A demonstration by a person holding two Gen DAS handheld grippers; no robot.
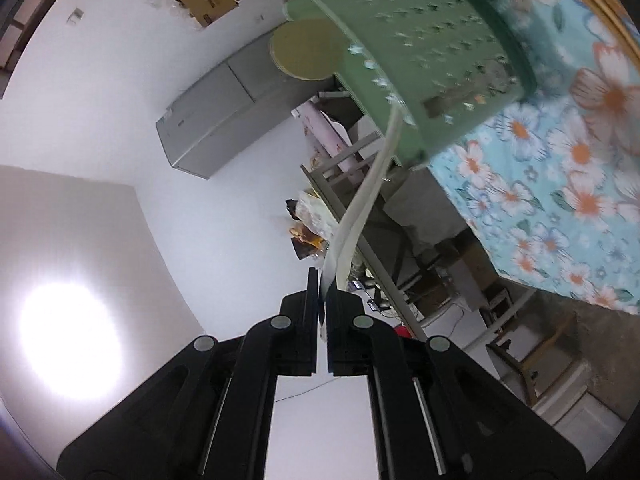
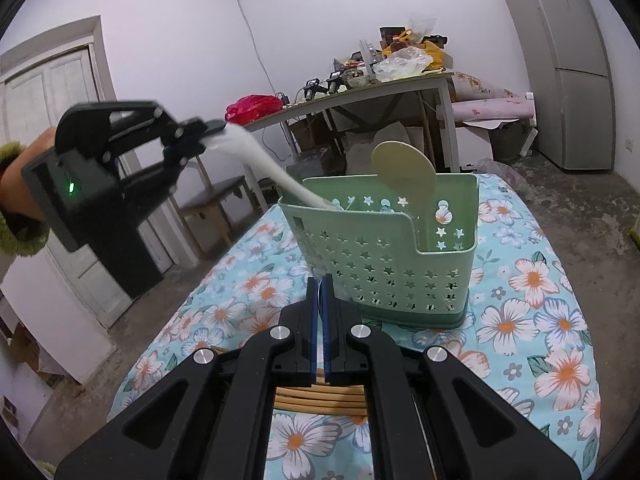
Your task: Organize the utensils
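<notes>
left gripper (image 2: 214, 128) pinching white utensil (image 2: 276, 172) by its handle, tipping its far end into caddy (image 2: 392, 264) | right gripper (image 2: 320, 280) idling before caddy, jaws pressed together, empty

White utensil (image 2: 276, 174) slants into green star-holed caddy (image 2: 384, 264) beside beige paddle (image 2: 402, 172).

Left gripper (image 2: 214, 126) clamps white utensil (image 2: 272, 172), far end inside green basket (image 2: 384, 276) on floral cloth (image 2: 520, 320). Right gripper (image 2: 320, 284) closed, empty.
</notes>
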